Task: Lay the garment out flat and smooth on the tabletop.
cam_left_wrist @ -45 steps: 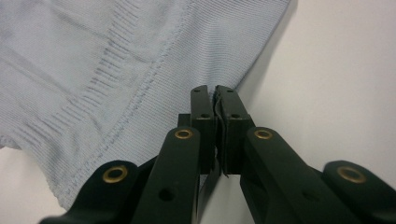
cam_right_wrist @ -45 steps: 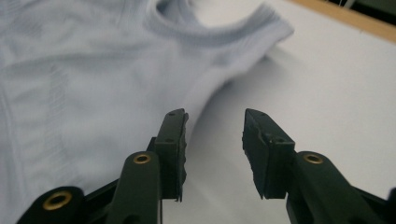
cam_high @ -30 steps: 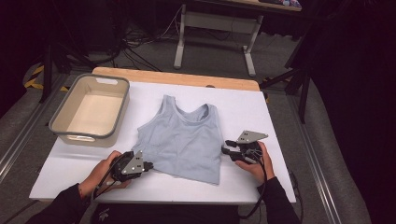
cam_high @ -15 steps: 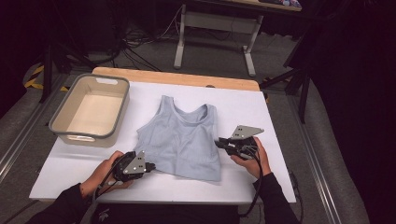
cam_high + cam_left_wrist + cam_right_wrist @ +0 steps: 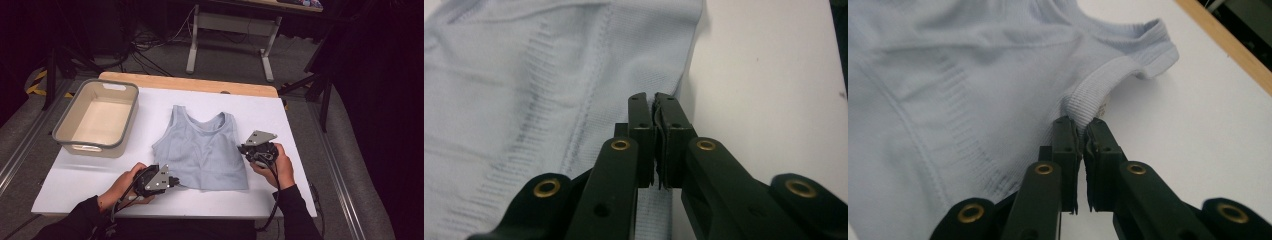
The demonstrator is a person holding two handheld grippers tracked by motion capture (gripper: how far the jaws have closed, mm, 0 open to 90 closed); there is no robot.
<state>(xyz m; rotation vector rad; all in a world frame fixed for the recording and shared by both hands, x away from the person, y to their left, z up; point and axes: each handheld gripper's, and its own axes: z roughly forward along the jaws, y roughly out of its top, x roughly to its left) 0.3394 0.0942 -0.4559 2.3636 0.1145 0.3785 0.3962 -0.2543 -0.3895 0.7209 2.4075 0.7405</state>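
Pinching the light blue tank top (image 5: 202, 150) at two places, your hand-held grippers are both clamped on fabric. Your left hand-held gripper (image 5: 172, 181) has its jaws pressed together on the top's bottom hem at the near left corner; in the left gripper view (image 5: 656, 107) a thin fold of the cloth sits squeezed between the black jaws, right at the garment's side edge. Your right hand-held gripper (image 5: 244, 148) grips the ribbed band of the armhole on the top's right side; its jaws have just been closing, and in the right gripper view (image 5: 1082, 127) the ribbed edge is caught between the tips and pulled up into a small peak.

The tank top lies spread flat, front up, with its neck opening pointing away from you and its hem toward you. It rests on the white tabletop (image 5: 295, 130). To the left of the top, well apart from it, stands a beige basket (image 5: 65, 132) with a grey rim. Beyond the top's neckline, a wooden edge (image 5: 150, 80) runs along the far side of the tabletop.
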